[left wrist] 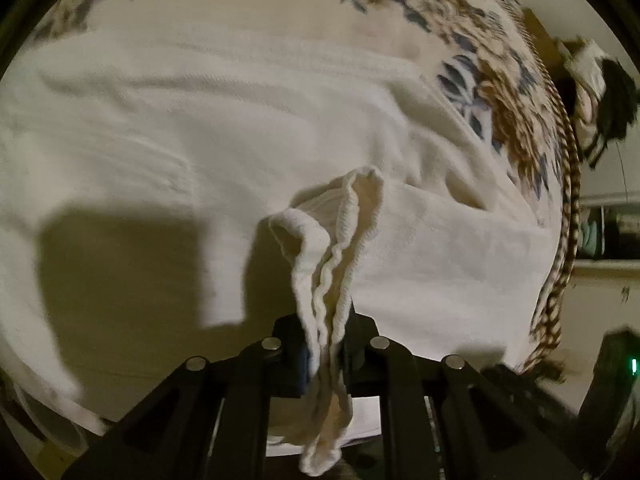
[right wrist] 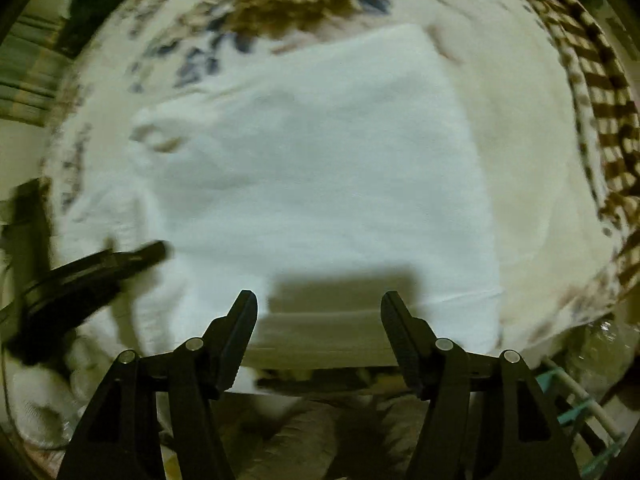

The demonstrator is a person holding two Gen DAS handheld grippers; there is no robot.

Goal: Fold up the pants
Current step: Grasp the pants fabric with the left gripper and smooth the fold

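White pants lie spread on a floral bedspread. My left gripper is shut on a bunched ribbed edge of the pants, which stands up between its fingers and hangs down past them. In the right wrist view the pants lie folded flat on the bedspread. My right gripper is open and empty, just above the near edge of the pants. The left gripper shows blurred at the left of that view.
The bed's brown patterned border curves along the right. A dark garment and clutter sit beyond the bed edge at the right. A teal and white rack stands below the bed at lower right. Striped fabric is at far left.
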